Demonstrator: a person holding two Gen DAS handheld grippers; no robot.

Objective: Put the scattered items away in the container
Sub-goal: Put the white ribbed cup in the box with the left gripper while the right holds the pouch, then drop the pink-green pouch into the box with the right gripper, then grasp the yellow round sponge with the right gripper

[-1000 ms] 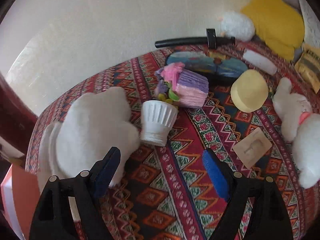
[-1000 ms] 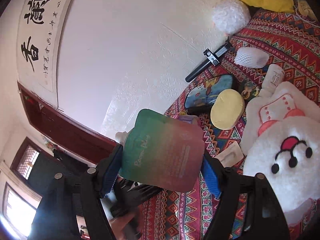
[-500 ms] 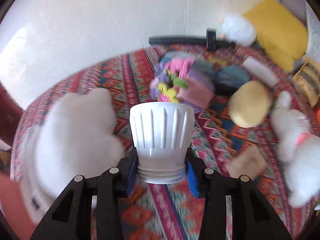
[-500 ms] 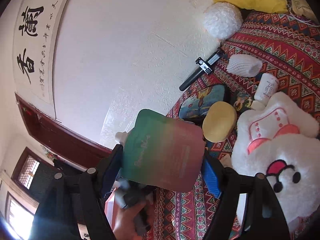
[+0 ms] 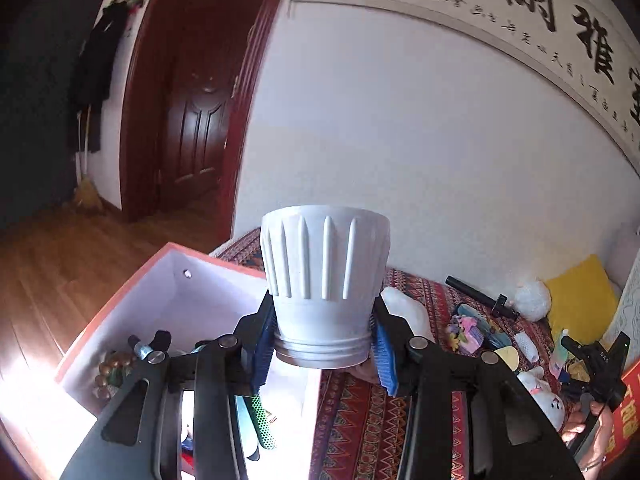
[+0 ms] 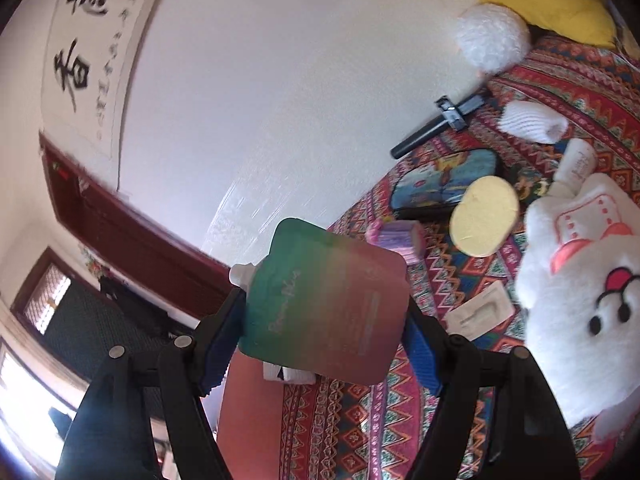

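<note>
Your left gripper [image 5: 322, 354] is clamped on the white pot [image 5: 324, 288], its blue pads pressing the narrow ringed base from both sides. The pot's long axis runs straight away from your fingers, with the wide ribbed mouth farthest from you and tilted slightly up toward the wall. It hangs in the air over the near edge of the box [image 5: 168, 276], which opens just below and to the left, with odds and ends already lying in its bottom. The box's orange rim sits just beside the patterned cloth [image 5: 360, 420]; floor lies open past its left side.

Your right gripper [image 6: 324, 340] grips a flat pouch [image 6: 324, 304] by its side edges, spout up-left, broad face toward the camera. Beyond it a plush toy [image 6: 580, 300] crowds the right, and a yellow disc [image 6: 484, 220] lies near.
</note>
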